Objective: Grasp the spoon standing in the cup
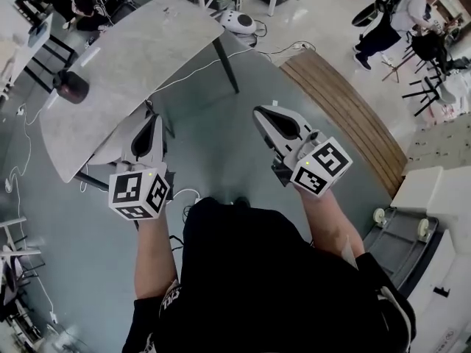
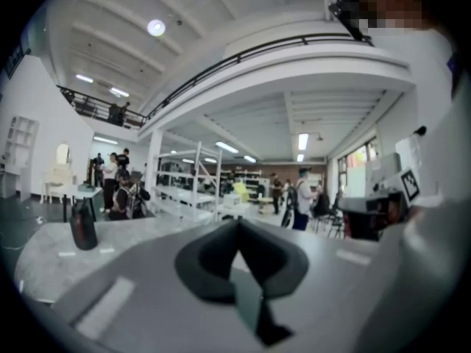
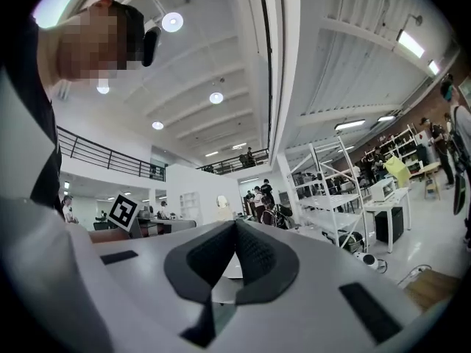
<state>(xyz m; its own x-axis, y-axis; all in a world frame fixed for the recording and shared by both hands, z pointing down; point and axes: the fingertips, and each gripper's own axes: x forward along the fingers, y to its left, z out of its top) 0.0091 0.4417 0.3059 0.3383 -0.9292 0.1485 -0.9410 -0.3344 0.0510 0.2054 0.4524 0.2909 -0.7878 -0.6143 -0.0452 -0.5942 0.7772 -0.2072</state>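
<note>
A dark cup [image 1: 71, 87] stands near the left edge of the grey table [image 1: 147, 50]. The left gripper view shows it too, the cup [image 2: 83, 225] far off to the left. No spoon can be made out in it at this distance. My left gripper [image 1: 150, 113] hovers at the table's near edge, well to the right of the cup, its jaws shut and empty [image 2: 237, 223]. My right gripper [image 1: 260, 112] is over the floor beside the table, raised, also shut with nothing in it [image 3: 237, 223].
A wooden platform [image 1: 346, 109] runs along the floor on the right. A white machine [image 1: 237, 22] and cables lie beyond the table. A white cart [image 1: 430, 226] stands at the right edge. People are at the back left and right.
</note>
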